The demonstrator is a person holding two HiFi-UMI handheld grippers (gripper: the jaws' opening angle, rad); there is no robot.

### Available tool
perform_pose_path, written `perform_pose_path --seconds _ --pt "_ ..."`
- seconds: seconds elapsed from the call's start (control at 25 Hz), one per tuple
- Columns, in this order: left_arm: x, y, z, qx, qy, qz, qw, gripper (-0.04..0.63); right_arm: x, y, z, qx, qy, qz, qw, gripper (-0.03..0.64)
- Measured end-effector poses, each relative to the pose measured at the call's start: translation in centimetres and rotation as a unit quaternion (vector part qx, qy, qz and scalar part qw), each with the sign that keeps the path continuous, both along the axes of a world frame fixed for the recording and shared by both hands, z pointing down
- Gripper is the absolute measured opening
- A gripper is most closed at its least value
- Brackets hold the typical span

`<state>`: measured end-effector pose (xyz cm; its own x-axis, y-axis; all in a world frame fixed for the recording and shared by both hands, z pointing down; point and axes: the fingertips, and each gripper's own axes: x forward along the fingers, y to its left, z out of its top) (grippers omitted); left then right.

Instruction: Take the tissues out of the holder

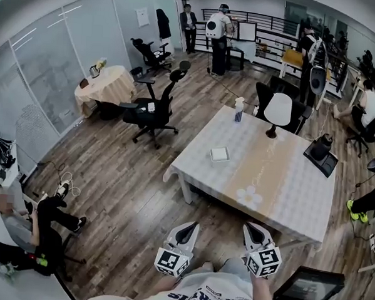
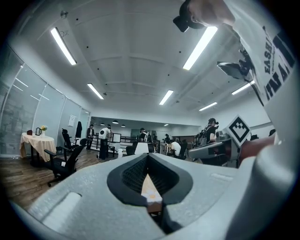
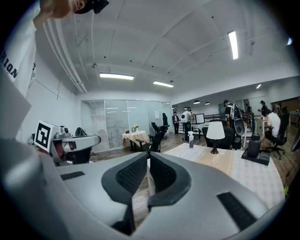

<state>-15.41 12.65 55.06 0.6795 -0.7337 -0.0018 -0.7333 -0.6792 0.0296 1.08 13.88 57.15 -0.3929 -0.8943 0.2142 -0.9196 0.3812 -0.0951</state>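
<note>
On the cloth-covered table (image 1: 279, 189) lies a flat white square holder (image 1: 219, 155), left of the table's middle; I cannot make out tissues in it at this distance. Both grippers hang low in the head view, short of the table's near edge and well away from the holder. My left gripper (image 1: 189, 227) is shut with nothing in it, its pads meeting at the tip (image 2: 147, 155). The right gripper (image 1: 254, 228) is shut and empty as well (image 3: 147, 155). In the right gripper view the table (image 3: 234, 164) lies ahead to the right; the holder is hidden there.
A spray bottle (image 1: 238, 109) stands at the table's far edge, a white-backed chair (image 1: 278, 109) beside it, and a black device (image 1: 322, 154) on the right side. Black office chairs (image 1: 153, 111) and a round table (image 1: 106, 84) stand left. Several people are about; one sits on the floor (image 1: 27, 222).
</note>
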Motion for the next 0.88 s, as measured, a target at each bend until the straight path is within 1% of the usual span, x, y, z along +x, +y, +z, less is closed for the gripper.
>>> perform_pose_path --seconds 0.2,0.36,0.52,0.64,0.76,0.88 --pt "-0.5 -1.0 1.0 -0.013 0.006 0.000 0.9999 0.003 -0.4 -0.7 1.1 -0.020 0.005 0.001 1.000 0.009" --pt "-1.2 -1.4 1.4 -0.019 0.005 -0.007 0.9998 0.003 -1.3 -1.6 1.5 -0.029 0.000 -0.012 1.000 0.009" --pt "-1.8 -3.1 1.2 -0.018 0.004 -0.027 0.9995 0.003 -2.1 -4.1 0.7 -0.017 0.000 -0.032 0.999 0.009" --pt "-2.0 -5.0 1.2 -0.016 0.002 -0.038 0.9992 0.003 -2.2 -6.5 0.0 0.002 -0.001 -0.036 0.999 0.009" --pt "-1.7 -7.0 0.9 -0.009 -0.002 -0.041 0.9991 0.003 -1.5 -8.9 -0.5 0.015 -0.004 -0.032 0.999 0.009" --pt "-1.1 -9.6 0.5 -0.003 -0.002 -0.047 0.9989 0.003 -0.3 -11.8 -0.3 0.015 -0.005 -0.031 0.999 0.009"
